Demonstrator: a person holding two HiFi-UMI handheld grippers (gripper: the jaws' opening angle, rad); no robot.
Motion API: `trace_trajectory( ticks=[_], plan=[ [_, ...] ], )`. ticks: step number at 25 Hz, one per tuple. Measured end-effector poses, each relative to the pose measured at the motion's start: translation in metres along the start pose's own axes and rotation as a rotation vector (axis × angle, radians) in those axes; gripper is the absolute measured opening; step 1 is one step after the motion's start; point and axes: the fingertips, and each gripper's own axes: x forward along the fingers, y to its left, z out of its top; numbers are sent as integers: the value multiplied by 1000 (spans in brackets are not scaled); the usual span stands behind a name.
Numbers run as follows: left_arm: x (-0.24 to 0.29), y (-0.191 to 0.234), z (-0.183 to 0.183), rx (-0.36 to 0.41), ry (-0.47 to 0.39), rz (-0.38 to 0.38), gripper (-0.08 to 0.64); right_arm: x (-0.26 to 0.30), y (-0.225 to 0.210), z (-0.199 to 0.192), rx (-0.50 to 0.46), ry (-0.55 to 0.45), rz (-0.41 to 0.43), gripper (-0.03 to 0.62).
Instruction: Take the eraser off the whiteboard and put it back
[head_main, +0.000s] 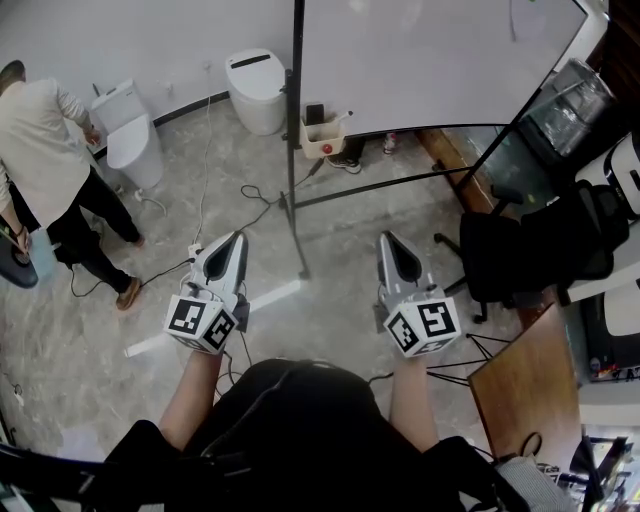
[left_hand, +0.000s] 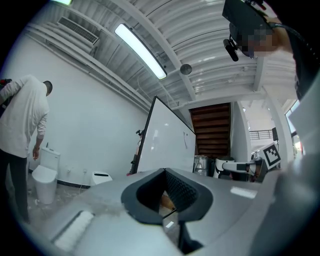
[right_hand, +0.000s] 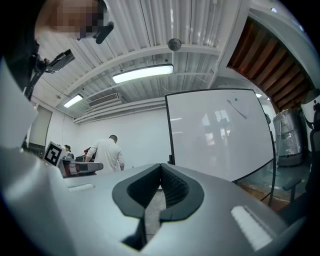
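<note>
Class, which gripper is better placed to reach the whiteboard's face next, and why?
Probably the right. The right gripper faces the whiteboard almost front-on. The left gripper sits left of the stand's post and sees the board only obliquely.

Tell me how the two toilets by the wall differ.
The left toilet has a boxy cistern behind its bowl; the right toilet is one rounded body with no separate cistern. The left toilet stands next to the person; the right toilet stands beside the whiteboard. Both are white and stand against the wall.
</note>
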Motion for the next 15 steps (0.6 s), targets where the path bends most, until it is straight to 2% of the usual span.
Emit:
trace_trajectory(
  ticks=[15],
  plan=[
    [13,-19,-12,13,21,4,5,-8,-20,-7,-17,29,15,9]
  ],
)
